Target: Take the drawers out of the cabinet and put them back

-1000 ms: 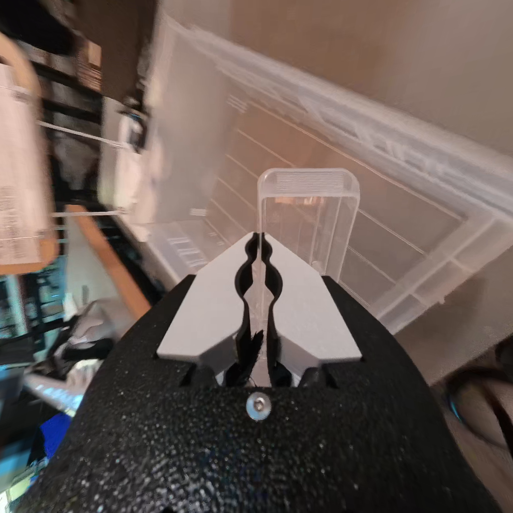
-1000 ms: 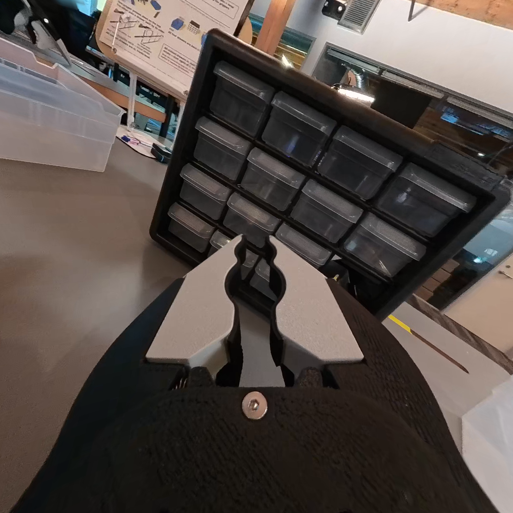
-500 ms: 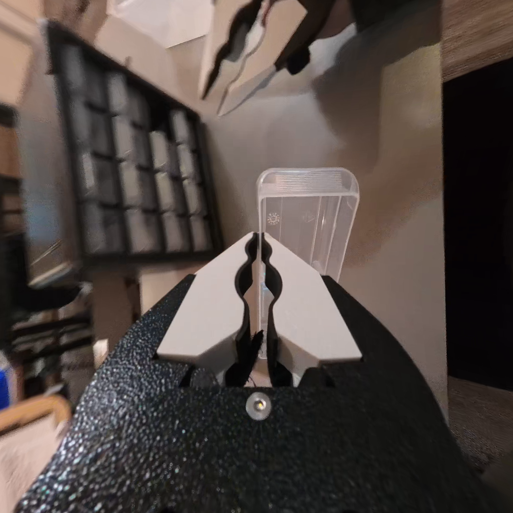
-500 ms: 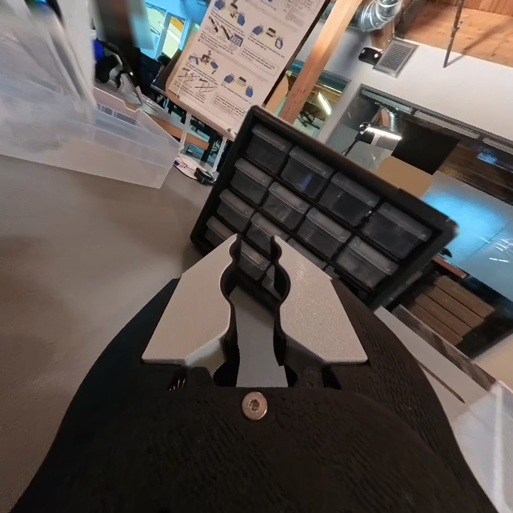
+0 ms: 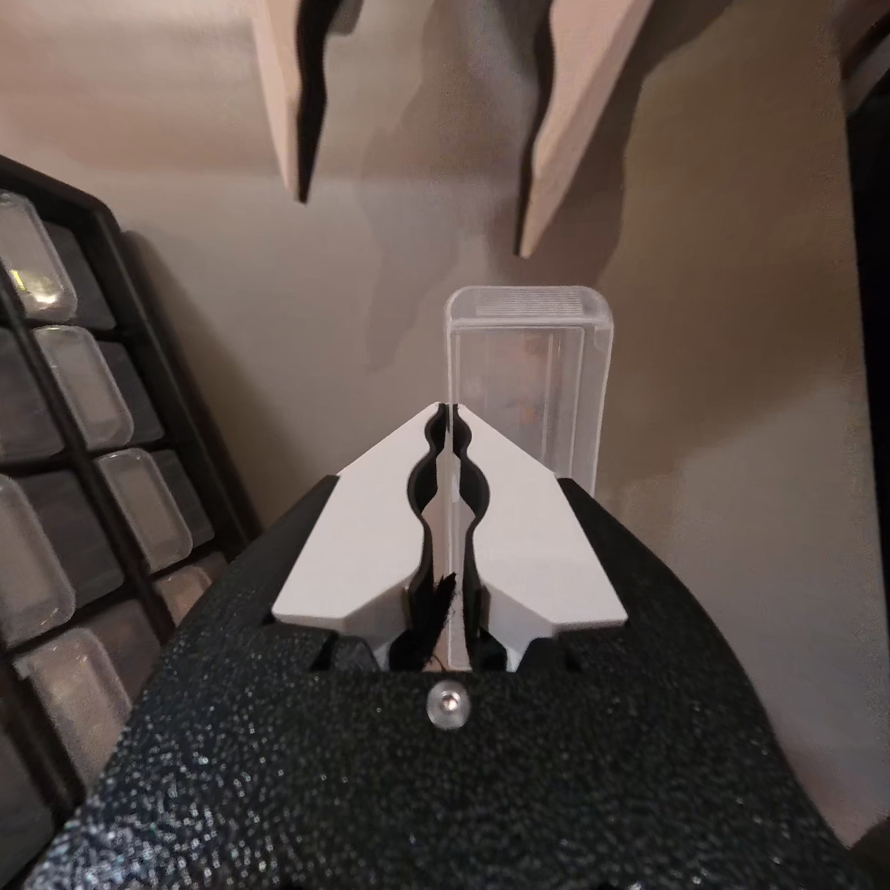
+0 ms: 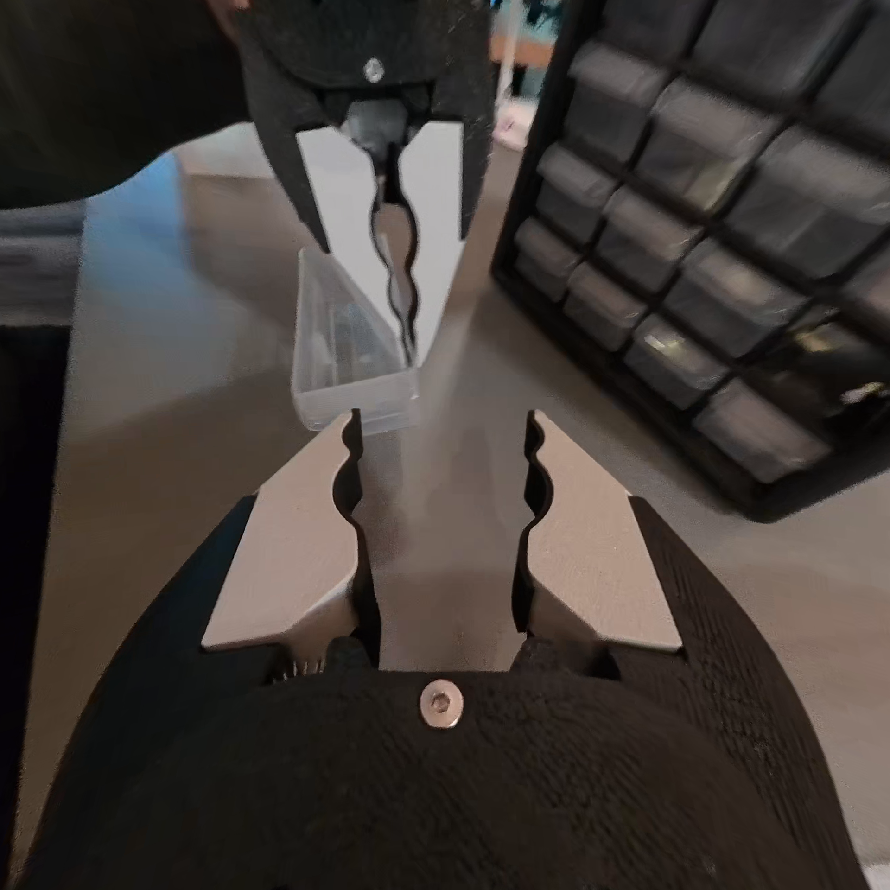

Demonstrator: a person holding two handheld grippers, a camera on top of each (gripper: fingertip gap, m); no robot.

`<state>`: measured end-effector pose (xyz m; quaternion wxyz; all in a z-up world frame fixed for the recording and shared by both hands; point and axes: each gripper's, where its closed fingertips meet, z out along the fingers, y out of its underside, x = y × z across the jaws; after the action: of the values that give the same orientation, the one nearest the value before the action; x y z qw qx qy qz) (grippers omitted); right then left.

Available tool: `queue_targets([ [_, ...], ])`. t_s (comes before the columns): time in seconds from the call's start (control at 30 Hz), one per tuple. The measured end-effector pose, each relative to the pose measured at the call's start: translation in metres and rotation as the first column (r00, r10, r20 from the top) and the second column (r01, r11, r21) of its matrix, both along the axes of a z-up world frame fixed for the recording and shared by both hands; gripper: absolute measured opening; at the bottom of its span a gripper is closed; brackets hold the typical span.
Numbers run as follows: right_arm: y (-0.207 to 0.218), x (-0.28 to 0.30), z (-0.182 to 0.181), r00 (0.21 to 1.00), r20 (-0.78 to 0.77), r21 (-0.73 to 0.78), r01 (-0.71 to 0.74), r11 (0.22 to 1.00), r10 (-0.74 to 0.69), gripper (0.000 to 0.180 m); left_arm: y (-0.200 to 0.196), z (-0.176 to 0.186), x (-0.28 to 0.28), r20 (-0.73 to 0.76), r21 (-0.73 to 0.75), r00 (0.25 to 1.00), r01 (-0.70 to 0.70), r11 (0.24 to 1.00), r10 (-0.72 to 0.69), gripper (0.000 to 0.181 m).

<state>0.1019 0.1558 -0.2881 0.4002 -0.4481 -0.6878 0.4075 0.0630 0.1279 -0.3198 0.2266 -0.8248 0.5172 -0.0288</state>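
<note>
Grey-fingered, the left tongs (image 5: 452, 409) are pinched on one side wall of a small clear plastic drawer (image 5: 527, 380), which juts forward beyond their tips, off to one side of them. Seen from the right wrist view, that drawer (image 6: 356, 385) hangs low over the grey tabletop (image 6: 144, 433), its far end pointing at the right tongs (image 6: 442, 419). Those stand spread wide with nothing between them, just short of the drawer's end. Beside both, the black cabinet (image 6: 698, 241) stands on the tabletop, its rows of small clear drawers pushed in.
</note>
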Motion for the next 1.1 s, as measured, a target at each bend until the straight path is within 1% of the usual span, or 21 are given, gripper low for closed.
queue_targets([
  [0.03, -0.004, 0.0, -0.007, 0.999, 0.042, -0.015, -0.022, 1.0, 0.023, 0.071, 0.002, -0.003, 0.0, 0.001, -0.002, 1.0, -0.003, 1.0, 0.003, 0.0],
  [0.07, -0.009, -0.001, -0.012, 0.996, 0.075, -0.03, -0.039, 0.999, 0.042, 0.076, 0.005, -0.006, 0.0, 0.002, 0.004, 1.0, -0.007, 1.0, 0.007, 0.0],
  [0.13, -0.018, -0.002, -0.019, 0.99, 0.115, -0.044, -0.082, 0.996, 0.087, 0.079, 0.011, -0.009, 0.0, 0.017, 0.025, 1.0, -0.027, 0.999, 0.027, 0.0],
  [0.17, -0.022, -0.002, -0.021, 0.987, 0.118, -0.04, -0.101, 0.994, 0.105, 0.08, 0.013, -0.007, 0.0, 0.029, 0.043, 0.999, -0.041, 0.998, 0.04, 0.006],
  [0.23, -0.027, -0.005, -0.021, 0.986, 0.117, -0.017, -0.119, 0.993, 0.12, 0.089, 0.013, -0.001, -0.001, 0.07, 0.071, 0.996, -0.059, 0.996, 0.054, 0.021],
  [0.33, -0.029, -0.014, -0.024, 0.985, 0.12, 0.028, -0.131, 0.991, 0.127, 0.107, 0.012, 0.018, -0.01, 0.151, 0.148, 0.983, -0.126, 0.981, 0.103, 0.042],
  [0.4, -0.032, -0.02, -0.028, 0.98, 0.136, 0.025, -0.147, 0.989, 0.143, 0.108, 0.008, 0.035, -0.019, 0.23, 0.212, 0.965, -0.176, 0.961, 0.126, 0.046],
  [0.5, -0.04, -0.029, -0.035, 0.969, 0.173, -0.035, -0.176, 0.984, 0.179, 0.106, 0.004, 0.065, -0.033, 0.351, 0.315, 0.924, -0.271, 0.91, 0.153, 0.052],
  [0.6, -0.041, -0.036, -0.049, 0.954, 0.246, 0.027, -0.182, 0.983, 0.17, 0.091, 0.001, 0.096, -0.044, 0.466, 0.394, 0.872, -0.355, 0.848, 0.149, 0.055],
  [0.63, -0.043, -0.037, -0.052, 0.951, 0.256, 0.056, -0.191, 0.98, 0.171, 0.083, 0.0, 0.107, -0.045, 0.508, 0.41, 0.851, -0.375, 0.832, 0.133, 0.058],
  [0.67, -0.045, -0.037, -0.054, 0.948, 0.267, 0.071, -0.202, 0.977, 0.176, 0.073, 0.0, 0.119, -0.044, 0.553, 0.425, 0.826, -0.391, 0.816, 0.107, 0.064],
  [0.73, -0.047, -0.037, -0.054, 0.945, 0.279, 0.064, -0.198, 0.978, 0.173, 0.072, -0.001, 0.139, -0.044, 0.635, 0.421, 0.769, -0.418, 0.805, 0.067, 0.076],
  [0.77, -0.046, -0.037, -0.054, 0.944, 0.286, 0.058, -0.187, 0.981, 0.163, 0.071, 0.001, 0.146, -0.046, 0.654, 0.417, 0.754, -0.434, 0.799, 0.068, 0.082],
  [0.8, -0.042, -0.036, -0.053, 0.946, 0.291, 0.06, -0.165, 0.984, 0.141, 0.071, 0.004, 0.15, -0.051, 0.655, 0.427, 0.752, -0.452, 0.783, 0.077, 0.088],
  [0.87, -0.034, -0.035, -0.046, 0.96, 0.264, 0.069, -0.115, 0.991, 0.093, 0.07, 0.01, 0.157, -0.062, 0.626, 0.473, 0.774, -0.479, 0.739, 0.101, 0.094],
  [1.0, -0.007, -0.025, -0.011, 0.992, 0.116, 0.023, 0.039, 0.999, -0.041, 0.07, 0.019, 0.176, -0.077, 0.587, 0.576, 0.8, -0.522, 0.629, 0.125, 0.097],
  [1.1, 0.018, -0.012, 0.017, 0.986, 0.002, -0.015, 0.167, 0.986, -0.167, 0.07, 0.026, 0.183, -0.083, 0.575, 0.579, 0.803, -0.533, 0.617, 0.154, 0.106],
])
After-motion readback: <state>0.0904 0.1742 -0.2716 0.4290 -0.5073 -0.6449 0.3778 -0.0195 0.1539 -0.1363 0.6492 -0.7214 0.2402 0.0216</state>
